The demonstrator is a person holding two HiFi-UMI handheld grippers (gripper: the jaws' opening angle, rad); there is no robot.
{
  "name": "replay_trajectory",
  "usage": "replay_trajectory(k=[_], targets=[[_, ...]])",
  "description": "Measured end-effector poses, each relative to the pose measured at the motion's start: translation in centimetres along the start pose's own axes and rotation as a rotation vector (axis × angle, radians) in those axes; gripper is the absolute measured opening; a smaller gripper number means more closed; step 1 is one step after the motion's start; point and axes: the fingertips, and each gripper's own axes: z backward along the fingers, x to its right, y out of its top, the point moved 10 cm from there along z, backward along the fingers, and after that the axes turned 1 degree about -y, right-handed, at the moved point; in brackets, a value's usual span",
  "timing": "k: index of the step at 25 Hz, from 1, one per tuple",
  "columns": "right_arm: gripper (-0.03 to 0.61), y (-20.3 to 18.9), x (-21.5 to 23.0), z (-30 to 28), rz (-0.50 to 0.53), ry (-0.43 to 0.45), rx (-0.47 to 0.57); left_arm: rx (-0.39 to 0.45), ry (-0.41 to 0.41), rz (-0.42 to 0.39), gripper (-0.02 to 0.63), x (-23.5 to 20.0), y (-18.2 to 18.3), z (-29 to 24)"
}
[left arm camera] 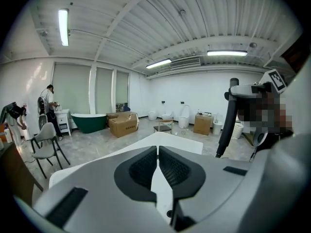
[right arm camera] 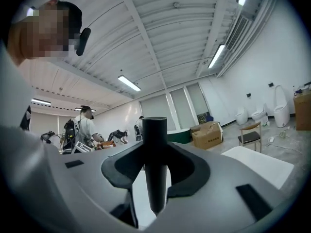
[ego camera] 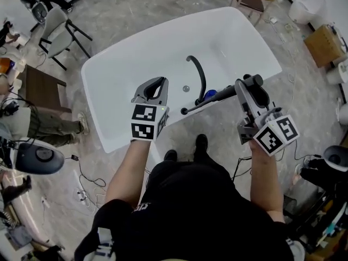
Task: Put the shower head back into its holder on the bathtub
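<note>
The white bathtub (ego camera: 136, 53) lies below me, with a curved black faucet (ego camera: 199, 72) on its near rim and a small blue object (ego camera: 210, 94) beside the faucet's base. My right gripper (ego camera: 248, 85) is shut on the black shower head (ego camera: 209, 99), whose slim handle runs down-left over the tub's near rim. In the right gripper view the black handle (right arm camera: 154, 144) stands upright between the pads of the right gripper (right arm camera: 155, 171). My left gripper (ego camera: 156, 84) hovers over the tub, shut with nothing in it (left arm camera: 158, 165); the shower head (left arm camera: 227, 123) shows to its right. No holder is visible.
A grey chair (ego camera: 54, 31) and a dark wooden table (ego camera: 43, 88) stand left of the tub, with a person (ego camera: 32, 125) nearby. A stool (ego camera: 248, 0) stands beyond the tub and a cardboard box (ego camera: 323, 44) at the right. Cables trail on the floor.
</note>
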Motion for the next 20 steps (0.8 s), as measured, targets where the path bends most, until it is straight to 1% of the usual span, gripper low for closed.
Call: replay_trajectory(k=[4,7,9,13,17,20], targets=[[0.147,-0.7,4.0,-2.1,-0.024,0.115,-0.051,-0.040,0.068,0.042,0.028,1.9,-0.4,-2.8],[0.147,-2.6,5.2,-2.9,-0.049,0.204,-0.119,-0.068,0.121,0.071,0.028,3.7,-1.3,-3.0],[0.147,-3.9,5.2,-3.9,-0.059,0.244,-0.149,-0.078,0.145,0.075,0.028,4.0,-1.9,-2.7],[0.147,-6.3,4.2,-5.9,-0.055,0.267,-0.228,-0.111,0.168,0.100,0.028,3.4,-3.8,-2.0],[0.149,-9.4,4.1,-7.5,-0.074,0.243,-0.314,-0.119,0.140,0.104,0.028,3.3,-5.0,-2.4],[0.149,-11.8,3.7,-8.6,-0.066,0.228,-0.374,-0.112,0.125,0.125,0.028,2.8,-6.2,-2.5]])
